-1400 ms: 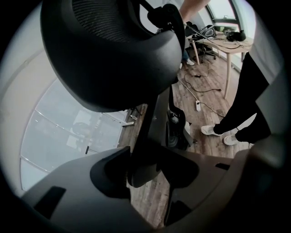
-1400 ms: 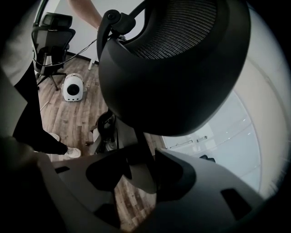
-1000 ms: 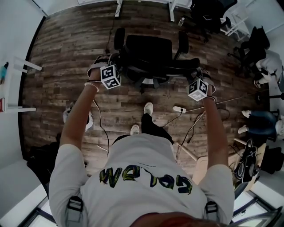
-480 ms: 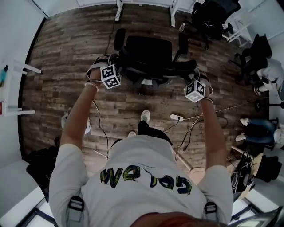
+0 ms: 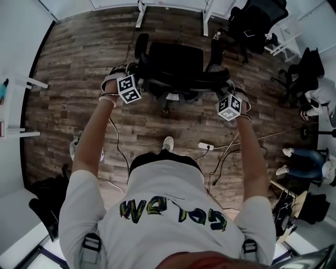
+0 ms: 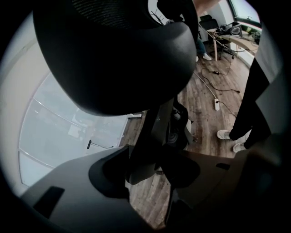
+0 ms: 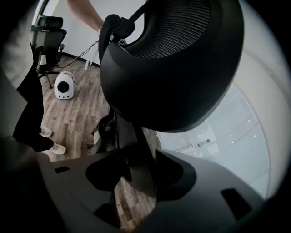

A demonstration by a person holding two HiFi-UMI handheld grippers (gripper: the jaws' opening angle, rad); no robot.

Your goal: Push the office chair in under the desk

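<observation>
Chair sits at 12 o'clock from the person, seat facing the desk legs at the top edge but not yet tucked between them, I'd say. L gripper is at the back's 9 o'clock side and R gripper at its 3 o'clock side. Each one pinches a dark strut of the back frame, jaws pressed onto it w/ no gap I can see. Back is black mesh in a rounded, smooth plastic rim. Arms are padded black, and the base shows below at 6 o'clock. Floor is hard wood plank, streaky brown. Judging by that, the chair should roll easy on castors: some weight to it, but little push needed. It'll likely swivel, so both sides want even pressure or it'll yaw. Mesh looks soft and would give, and the rim is prob. slick, so the stiff struts are the right hold, approx. where the grippers are now. Watch the arms vs. the desk edge. A power strip and cables lie behind at 5 o'clock, clear of the chair's path. Another chair stands well apart at 1 o'clock.
</observation>
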